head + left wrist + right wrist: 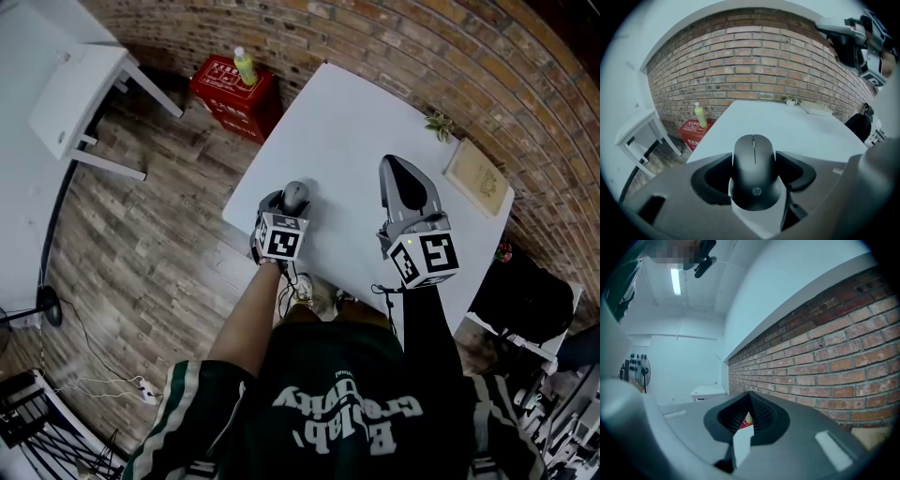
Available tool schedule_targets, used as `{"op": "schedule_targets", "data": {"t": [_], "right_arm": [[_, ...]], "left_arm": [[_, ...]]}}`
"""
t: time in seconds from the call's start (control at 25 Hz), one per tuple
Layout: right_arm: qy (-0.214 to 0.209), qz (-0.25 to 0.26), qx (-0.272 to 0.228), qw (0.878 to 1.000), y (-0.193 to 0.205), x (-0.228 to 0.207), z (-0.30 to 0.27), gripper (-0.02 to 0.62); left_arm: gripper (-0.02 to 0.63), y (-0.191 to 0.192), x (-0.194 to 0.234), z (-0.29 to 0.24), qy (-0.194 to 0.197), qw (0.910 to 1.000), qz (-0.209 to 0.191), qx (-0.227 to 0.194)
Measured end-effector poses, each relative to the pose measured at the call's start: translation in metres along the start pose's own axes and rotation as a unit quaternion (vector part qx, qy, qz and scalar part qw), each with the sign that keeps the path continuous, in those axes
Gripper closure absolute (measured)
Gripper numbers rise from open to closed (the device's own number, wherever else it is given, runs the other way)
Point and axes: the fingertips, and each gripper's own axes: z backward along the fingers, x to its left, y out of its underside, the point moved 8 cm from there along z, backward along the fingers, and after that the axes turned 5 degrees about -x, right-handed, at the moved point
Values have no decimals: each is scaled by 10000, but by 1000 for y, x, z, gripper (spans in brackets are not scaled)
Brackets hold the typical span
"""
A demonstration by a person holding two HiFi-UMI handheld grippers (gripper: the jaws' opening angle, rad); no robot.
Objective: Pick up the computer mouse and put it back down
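A black computer mouse (754, 161) sits between the two dark pads of my left gripper (754, 171), which is shut on its sides. In the head view the mouse (296, 195) and the left gripper (289, 208) are over the near left corner of the white table (347, 131). Whether the mouse touches the tabletop I cannot tell. My right gripper (397, 171) hovers over the table's near right part, pointing level at the brick wall. Its jaws meet at the tip in the right gripper view (750, 399), with nothing held.
A red crate (232, 96) with a green bottle (245, 66) stands on the wood floor left of the table. A book (476, 176) and a small plant (438, 124) lie at the table's far right. A white desk (75, 94) is further left, a black chair (520, 300) at the right.
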Motion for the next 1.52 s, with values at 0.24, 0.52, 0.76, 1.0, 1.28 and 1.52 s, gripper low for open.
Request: {"op": "schedule_targets", "data": {"t": [0.24,0.52,0.76,1.0,1.28,1.52], "right_arm": [[-9,53,-80,10000,-8,7,1,583],[-49,162,-253,9995,-23,15,3,583],[4,228,-413,9989,-37,18,9,583],[-17,337,-526,9980,-50,25,15,583],[-15,468,-641,9968,-60,32,22,583],[-4,566,-723,9958,-67,35,28,582]], "left_arm": [[308,-55,7,27,20,9956,-232,-904],[308,-118,6,77,18,9848,-376,-1697],[308,-162,0,118,-5,9681,-586,-2436],[308,-183,0,153,-114,9545,-624,-2913],[308,-201,-3,196,-219,9384,-726,-3370],[308,-216,-12,222,-228,9222,-883,-3759]]}}
